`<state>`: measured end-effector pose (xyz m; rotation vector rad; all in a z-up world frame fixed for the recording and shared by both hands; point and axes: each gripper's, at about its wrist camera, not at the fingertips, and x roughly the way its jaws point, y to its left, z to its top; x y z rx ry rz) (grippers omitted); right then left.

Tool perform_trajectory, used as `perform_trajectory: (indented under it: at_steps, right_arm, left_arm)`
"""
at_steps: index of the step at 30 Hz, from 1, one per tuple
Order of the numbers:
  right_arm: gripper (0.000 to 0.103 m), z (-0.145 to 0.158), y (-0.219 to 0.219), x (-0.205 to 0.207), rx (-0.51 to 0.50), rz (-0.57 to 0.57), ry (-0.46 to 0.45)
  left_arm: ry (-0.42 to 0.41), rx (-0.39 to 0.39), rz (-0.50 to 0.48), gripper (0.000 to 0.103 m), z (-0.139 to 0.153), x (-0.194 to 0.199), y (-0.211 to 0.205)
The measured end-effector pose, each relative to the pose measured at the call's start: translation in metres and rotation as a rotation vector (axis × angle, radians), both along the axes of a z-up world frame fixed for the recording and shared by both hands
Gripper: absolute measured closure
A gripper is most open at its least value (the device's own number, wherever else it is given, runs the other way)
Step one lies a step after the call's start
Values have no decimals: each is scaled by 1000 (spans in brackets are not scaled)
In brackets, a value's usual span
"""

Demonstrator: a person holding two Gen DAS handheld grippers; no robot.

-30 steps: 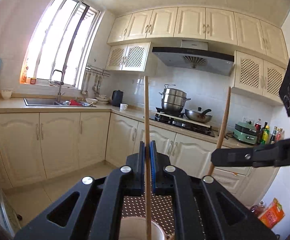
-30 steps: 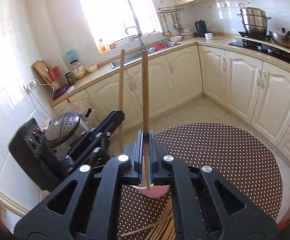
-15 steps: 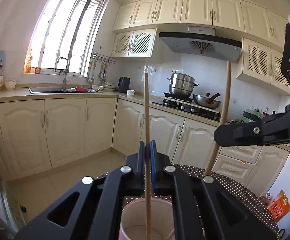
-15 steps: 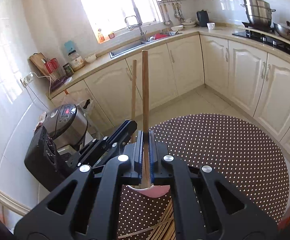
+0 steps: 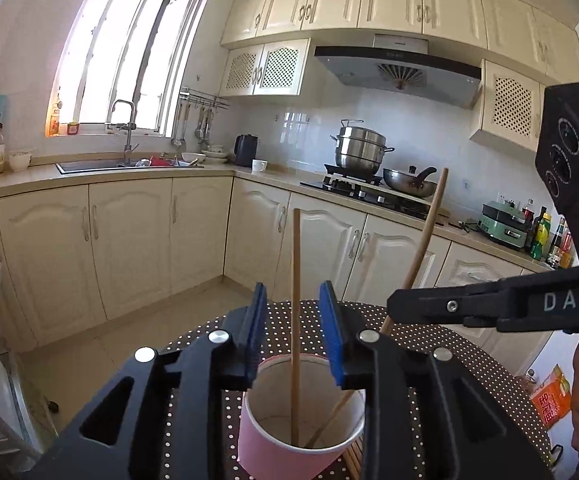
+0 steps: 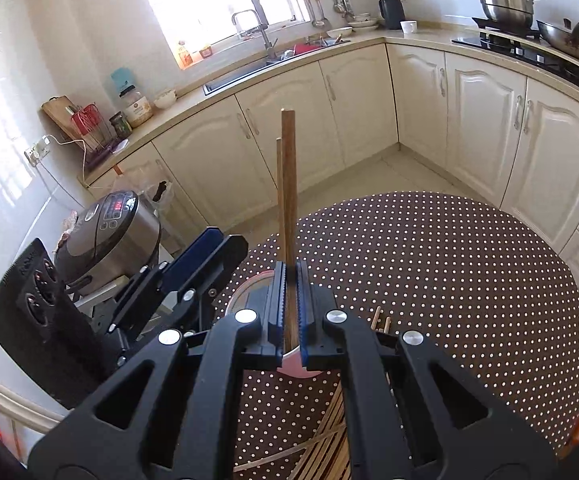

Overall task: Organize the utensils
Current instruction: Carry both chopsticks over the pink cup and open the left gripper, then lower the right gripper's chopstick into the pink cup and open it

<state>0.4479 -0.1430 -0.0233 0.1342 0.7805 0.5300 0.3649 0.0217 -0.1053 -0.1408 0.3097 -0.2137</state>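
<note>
The left gripper (image 5: 295, 320) has its fingers spread, with one chopstick (image 5: 295, 320) standing free between them in the pink cup (image 5: 281, 448) on the desk (image 6: 449, 280); the right gripper (image 6: 288, 308) fingers pinch a second chopstick (image 6: 288, 200) above the cup

A polka-dot tablecloth (image 6: 449, 264) covers the round table in the near part of the scene. Beyond it, cream cabinets (image 5: 129, 248) run under a pale countertop (image 5: 273, 178) that turns a corner. At the far left a sink (image 5: 89, 166) with a tall faucet (image 5: 123, 128) sits below a bright window (image 5: 129, 52). A black kettle (image 5: 246, 150) and a white cup (image 5: 259, 165) stand near the corner. To the right, a stacked steel steamer pot (image 5: 359, 148) and a wok (image 5: 409, 179) rest on the stove (image 5: 369, 192), under a range hood (image 5: 397, 70). Bottles (image 5: 545, 232) cluster at the far right. A rice cooker (image 6: 109, 236) sits at the near left, a cutting board (image 6: 59, 110) leaning behind it
</note>
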Motion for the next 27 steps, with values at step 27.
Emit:
perform_trajectory:
  at_steps: [27]
  right_arm:
    - [85,-1,-47,-73,-3,-77,-26]
  left_arm:
    - [117,101,-109,48,16,-80,-14]
